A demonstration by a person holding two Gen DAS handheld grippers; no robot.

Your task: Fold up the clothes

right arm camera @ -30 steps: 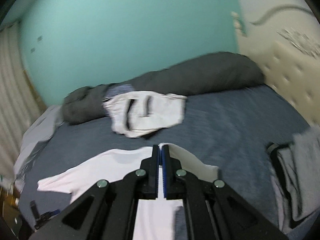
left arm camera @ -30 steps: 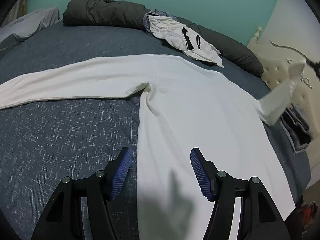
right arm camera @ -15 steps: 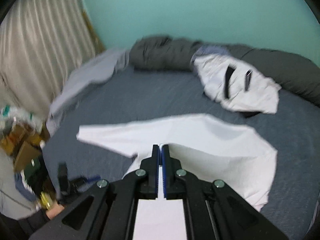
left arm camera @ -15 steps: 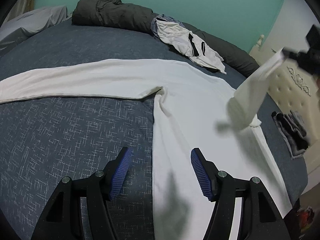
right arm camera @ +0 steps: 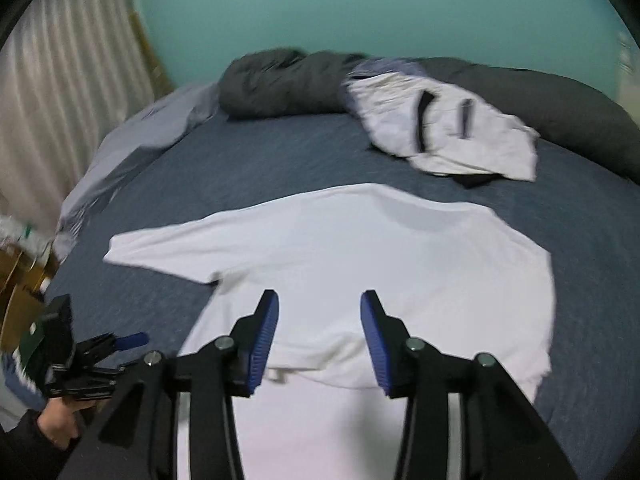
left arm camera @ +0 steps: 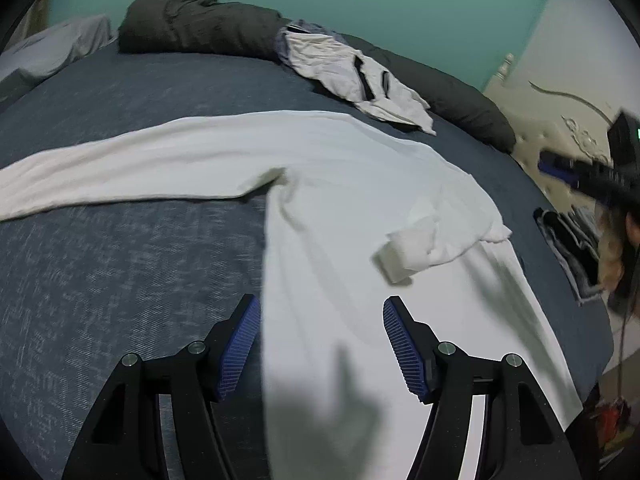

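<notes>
1. The left gripper has its jaws spread wide and grips nothing. It is positioned above the lower body of the white long-sleeved shirt, with its left pad over the shirt's side edge.
2. The right gripper also has its jaws spread apart and is empty. It sits above the shirt, just over a folded edge of white fabric.
3. The shirt lies flat on the dark blue bed cover. One sleeve extends straight out to the left in the left wrist view.
4. The other sleeve is folded inward and rests on the shirt body, with its cuff bunched near the middle.
5. In the right wrist view the left gripper appears at lower left, held by a hand.
6. In the left wrist view the right gripper appears blurred at the right edge.
7. A crumpled white garment with black stripes lies beyond the shirt, apart from it, and rests against a dark grey rolled duvet along the teal wall.
8. Dark clothing lies at the far right bed edge.
</notes>
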